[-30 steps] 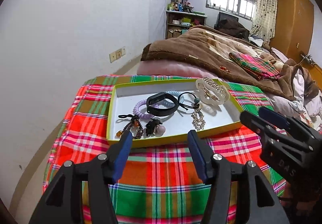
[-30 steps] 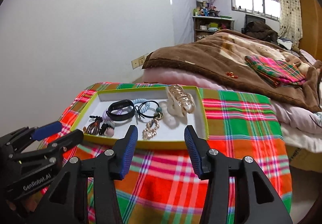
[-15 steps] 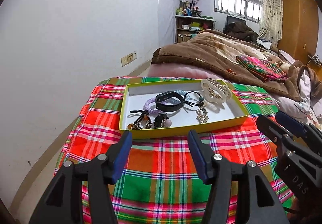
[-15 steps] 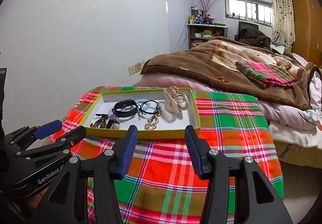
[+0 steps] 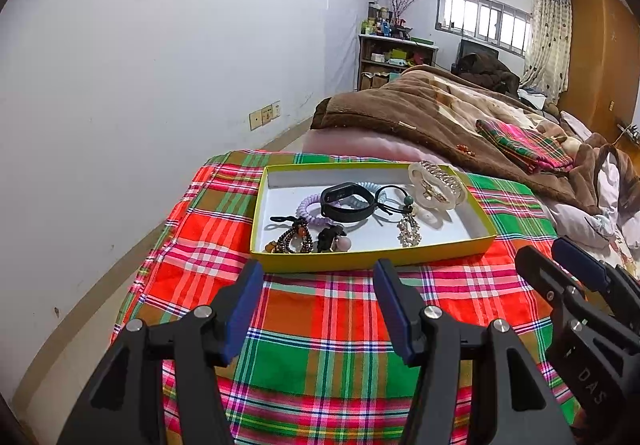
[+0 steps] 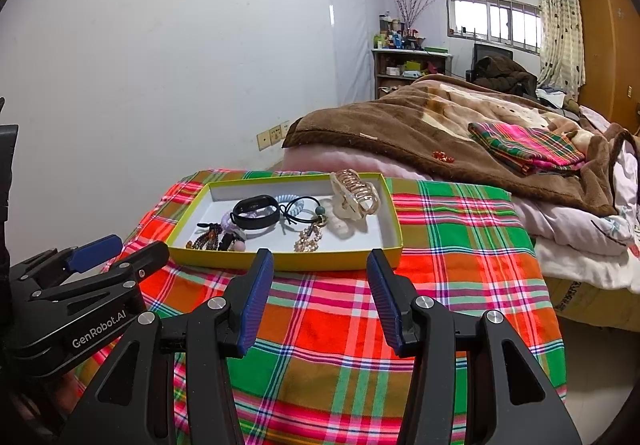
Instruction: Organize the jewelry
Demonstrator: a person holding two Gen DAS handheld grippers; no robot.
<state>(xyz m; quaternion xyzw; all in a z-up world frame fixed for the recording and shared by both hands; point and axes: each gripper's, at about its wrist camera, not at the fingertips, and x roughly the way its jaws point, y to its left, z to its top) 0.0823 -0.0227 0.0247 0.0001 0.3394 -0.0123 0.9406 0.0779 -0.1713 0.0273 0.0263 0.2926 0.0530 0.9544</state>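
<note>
A shallow yellow-rimmed box (image 5: 360,259) (image 6: 288,263) lies on a plaid cloth and holds the jewelry. Inside are a black wristband (image 5: 346,201) (image 6: 256,211), a lilac coil hair tie (image 5: 310,211), a dark bead bracelet (image 5: 292,239) (image 6: 204,239), a gold pendant (image 5: 408,231) (image 6: 308,239) and a clear-and-gold hair claw (image 5: 436,185) (image 6: 354,193). My left gripper (image 5: 318,281) hovers open just short of the box's near wall, nothing between its fingers. My right gripper (image 6: 320,269) stands open and empty too, likewise in front of the box.
The plaid cloth (image 5: 328,349) covers a small table whose left edge drops to the floor by a white wall. Behind the box lies a bed with a brown blanket (image 5: 424,113) and a folded plaid cloth (image 6: 528,145). A shelf (image 6: 408,69) stands at the back.
Both grippers have drawn back from the box and risen slightly, so the box looks smaller and farther. Their jaws keep the same gap. The jewelry has not moved.
</note>
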